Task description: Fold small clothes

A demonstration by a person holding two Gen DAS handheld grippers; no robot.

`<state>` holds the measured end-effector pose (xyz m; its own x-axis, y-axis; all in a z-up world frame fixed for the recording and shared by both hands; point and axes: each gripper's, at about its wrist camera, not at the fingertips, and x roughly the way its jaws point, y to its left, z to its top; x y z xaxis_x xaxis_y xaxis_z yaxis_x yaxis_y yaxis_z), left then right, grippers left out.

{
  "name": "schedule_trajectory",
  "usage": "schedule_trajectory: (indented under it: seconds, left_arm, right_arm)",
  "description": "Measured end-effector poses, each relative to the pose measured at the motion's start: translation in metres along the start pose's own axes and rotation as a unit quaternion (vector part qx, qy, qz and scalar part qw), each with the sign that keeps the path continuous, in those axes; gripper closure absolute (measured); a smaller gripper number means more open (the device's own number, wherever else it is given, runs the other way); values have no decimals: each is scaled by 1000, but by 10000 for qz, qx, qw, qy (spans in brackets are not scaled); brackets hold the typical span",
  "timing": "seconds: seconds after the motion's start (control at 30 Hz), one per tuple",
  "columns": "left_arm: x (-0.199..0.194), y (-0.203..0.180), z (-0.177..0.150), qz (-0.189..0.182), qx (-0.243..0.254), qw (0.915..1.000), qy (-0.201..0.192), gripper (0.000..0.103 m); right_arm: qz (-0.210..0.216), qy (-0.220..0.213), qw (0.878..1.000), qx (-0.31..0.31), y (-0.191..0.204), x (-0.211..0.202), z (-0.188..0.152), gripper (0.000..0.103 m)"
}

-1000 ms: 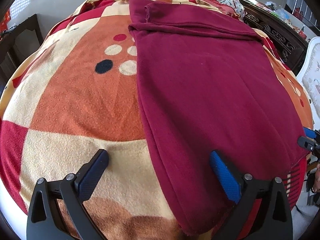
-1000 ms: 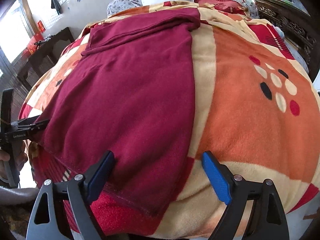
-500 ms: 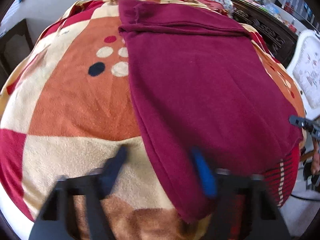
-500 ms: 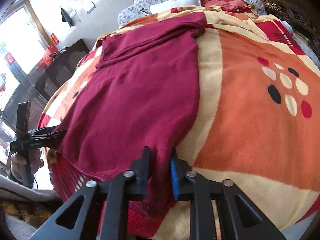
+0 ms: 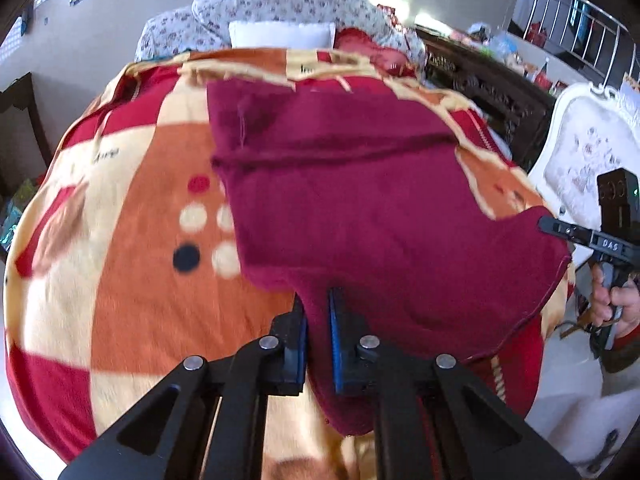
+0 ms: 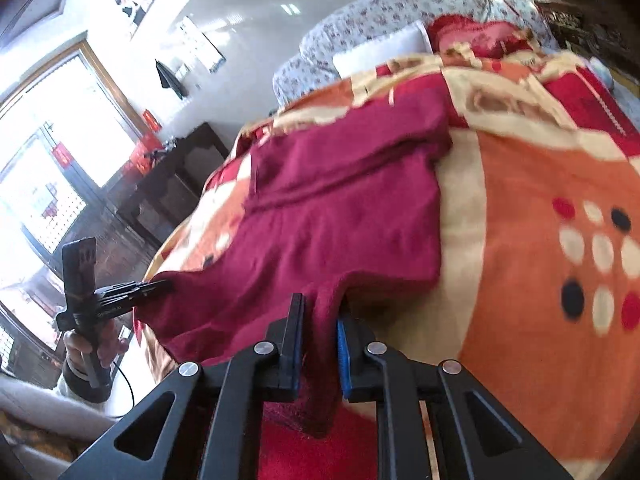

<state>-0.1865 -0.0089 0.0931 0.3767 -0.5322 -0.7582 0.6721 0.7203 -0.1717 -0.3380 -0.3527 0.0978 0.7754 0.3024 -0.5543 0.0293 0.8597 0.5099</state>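
Centrally, a dark red fleece garment [image 5: 360, 208] lies spread on a bed covered by a plush blanket [image 5: 132, 280] patterned in orange, cream and red blocks with clusters of round dots. Both near corners of the garment are lifted off the blanket. The left tongs [image 5: 317, 336], black with blue pads, are clamped on the garment's near left corner, cloth bunched between the pads and hanging below them. The right tongs [image 6: 320, 344], of the same build, are pinched together on the near right corner, a fold of cloth rising between the pads. Seen from the left wrist camera, the right tongs [image 5: 556, 227] grip the garment's far corner at the bed's right edge, and their black handle carries white letters reading "DAS"; a hand [image 5: 612, 300] holds it. From the right wrist camera, the left tongs [image 6: 158, 287] bite the opposite corner beside the bed's left edge, held by the other hand [image 6: 96, 344]. The garment's far end is folded over in a flat band, its hem edge showing a stitched seam. Open blanket lies to either side of the garment and beyond it. At the head of the bed sit a white pillow [image 5: 282, 34] and floral bedding [image 5: 280, 4]. A white ornate chair [image 5: 580, 148] stands just right of the bed. Dark carved wooden furniture [image 6: 168, 184] stands left of it, near bright windows. Small writing on the blanket is too blurred to read.
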Motion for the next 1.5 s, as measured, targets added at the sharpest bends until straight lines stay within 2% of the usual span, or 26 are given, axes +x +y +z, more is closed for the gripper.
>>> schedule_trajectory:
  seconds: [0.17,0.33,0.67,0.9,1.1,1.2,1.43,1.5]
  left_arm:
    - [2,9,41,195,-4,9992,-350,94]
    - [10,24,71,371,-139,9979,-511,94]
    - [47,44,138,758,-202,9942,-733,94]
    - [73,56,182,795,-310,9929,-832,94]
    - [100,60,215,830,-373,9924,-833,94]
    - [119,69,229,874,-566,9914,-794,94]
    - [157,83,251,1108,-795,9884,-670,94]
    - [168,85,255,1141,-807,9885,-581,93]
  right_arm:
    - [58,-209,9997,-83,-1,13,29,88]
    - [73,-485,9988,-25,-7,21,56,88]
    - [-285,-732,9969,-66,-13,55,132,88]
    - [-595,-654,9959,173,-46,88,173,88]
    - [-786,-521,9948,396,-75,120,197,88]
    - [-899,-439,9936,518,-89,137,205,88]
    - [-898,-413,9915,849,-109,168,226,88]
    - [-808,-376,9896,1128,-121,180,230,87]
